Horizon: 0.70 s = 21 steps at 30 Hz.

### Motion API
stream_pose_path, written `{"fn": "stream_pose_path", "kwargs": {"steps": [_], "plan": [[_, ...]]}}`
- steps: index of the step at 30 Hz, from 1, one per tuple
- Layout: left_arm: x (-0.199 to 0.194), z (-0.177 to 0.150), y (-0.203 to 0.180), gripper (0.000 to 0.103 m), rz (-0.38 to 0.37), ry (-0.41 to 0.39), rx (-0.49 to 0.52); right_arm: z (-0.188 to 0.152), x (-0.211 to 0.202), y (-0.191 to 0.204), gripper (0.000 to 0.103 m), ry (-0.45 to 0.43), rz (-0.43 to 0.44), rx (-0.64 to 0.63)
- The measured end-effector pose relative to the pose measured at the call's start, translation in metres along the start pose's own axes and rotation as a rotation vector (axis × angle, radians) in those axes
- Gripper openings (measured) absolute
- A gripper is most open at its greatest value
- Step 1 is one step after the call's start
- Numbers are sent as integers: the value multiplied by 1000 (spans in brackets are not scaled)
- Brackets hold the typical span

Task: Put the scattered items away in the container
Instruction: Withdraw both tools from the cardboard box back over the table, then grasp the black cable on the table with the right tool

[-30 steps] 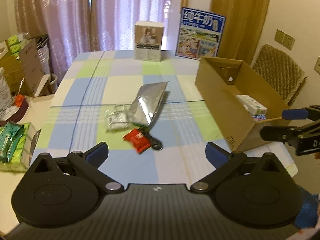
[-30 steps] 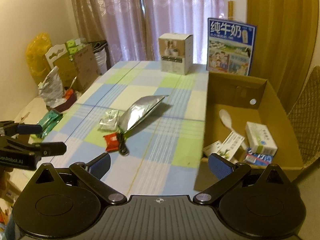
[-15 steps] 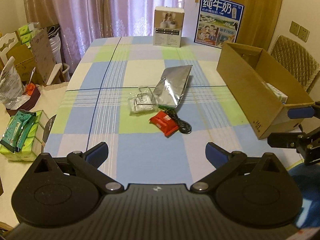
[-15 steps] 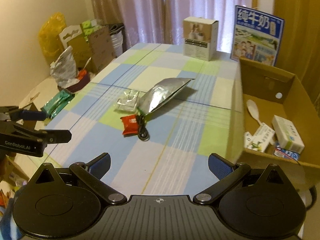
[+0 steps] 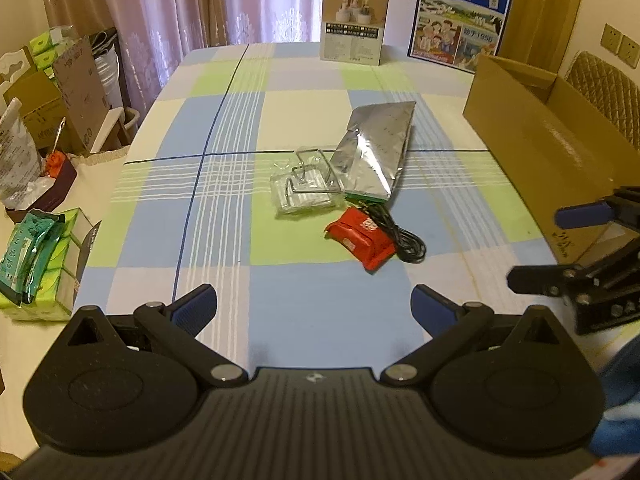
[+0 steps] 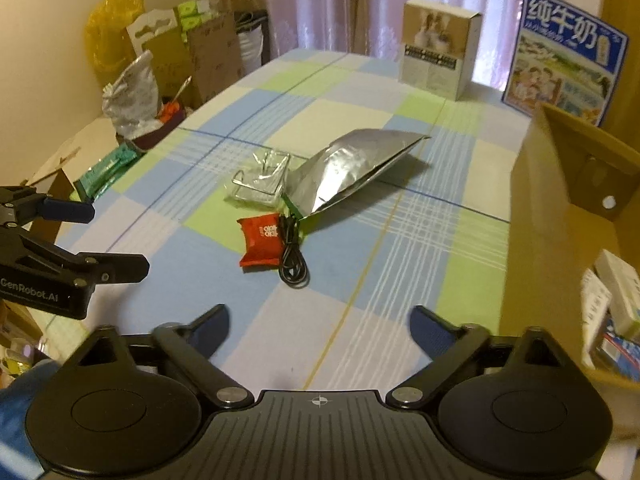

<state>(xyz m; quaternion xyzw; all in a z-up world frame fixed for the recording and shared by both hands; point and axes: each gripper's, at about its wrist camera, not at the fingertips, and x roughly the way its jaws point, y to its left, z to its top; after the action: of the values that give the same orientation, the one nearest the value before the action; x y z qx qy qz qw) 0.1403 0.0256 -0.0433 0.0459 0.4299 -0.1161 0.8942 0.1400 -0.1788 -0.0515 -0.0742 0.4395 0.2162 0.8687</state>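
Both grippers, left point(image 5: 314, 304) and right point(image 6: 320, 324), hover with fingers spread, holding nothing. The red packet point(image 5: 360, 242) lies mid-counter, touching the black cable point(image 5: 402, 238), well apart from the box point(image 5: 536, 148). Grab the packet carelessly and the cable probably drags along or snags.

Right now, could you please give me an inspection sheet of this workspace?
Surface: checked tablecloth on the table, flat.
Job's things: silver pouch, clear packet, red packet grouped mid-table; cardboard box at the right edge, some items already inside.
Clutter: white carton and milk poster at the far end.
Grippers: left gripper and right gripper both open, empty.
Cables: black cable coiled against the red packet.
Surroundings: curtains, boxes and bags on the left.
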Motion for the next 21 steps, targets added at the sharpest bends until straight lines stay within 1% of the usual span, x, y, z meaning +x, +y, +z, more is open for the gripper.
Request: {"fn": "stream_pose_path", "kwargs": {"steps": [2,3,5,6,8,16,21], "plan": [[9,2,2,101,3,5,4,5,13,-2,77,12,5,-5],[15,4,3,101,2,8,5,7,20,-4,74,15,7,-6],[25,7,4,100,-2,17,6,12,34,-6,66,23,15,-5],[30,8,5,100,-4,20,4,14,41,-8,64,26,22,-4],[38,11,7,98,-7,25,1,19,54,-10,58,30,32,-1],[65,20,11,98,-10,26,-31,34,96,-11,45,45,82,-6],[75,24,12,98,-6,24,-45,40,114,-9,39,55,101,-16]]}}
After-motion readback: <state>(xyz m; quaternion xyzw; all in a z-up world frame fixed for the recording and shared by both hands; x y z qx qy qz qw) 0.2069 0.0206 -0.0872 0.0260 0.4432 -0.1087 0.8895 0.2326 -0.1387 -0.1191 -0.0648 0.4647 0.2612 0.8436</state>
